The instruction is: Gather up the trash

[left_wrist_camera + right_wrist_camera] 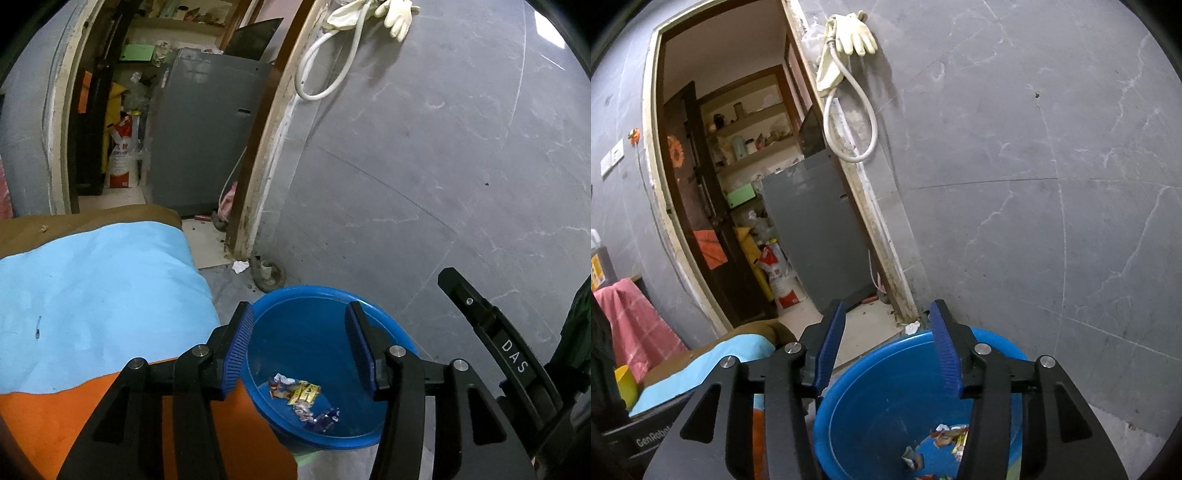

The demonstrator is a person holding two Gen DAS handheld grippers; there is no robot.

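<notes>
The left gripper [299, 347] is hovering over the blue basin [384, 325], its jaws spread wide and holding nothing. Crumpled wrappers [295, 393] are lying on the basin's bottom, at six o'clock from that gripper. The right gripper [886, 343] is also standing spread and empty above the basin's rim, with the blue cloth [99, 295] at nine o'clock.

Left gripper [299, 345]: matte black linkage arms with triangular cut-outs behind the fingers [238, 354], which carry ribbed blue pads. Round silver pivot screws sit at each joint behind the pads. Right gripper [888, 345]: identical black arms, blue ribbed fingers [943, 350], silver screws. White lettering "DAS" marks its black side lever.
</notes>
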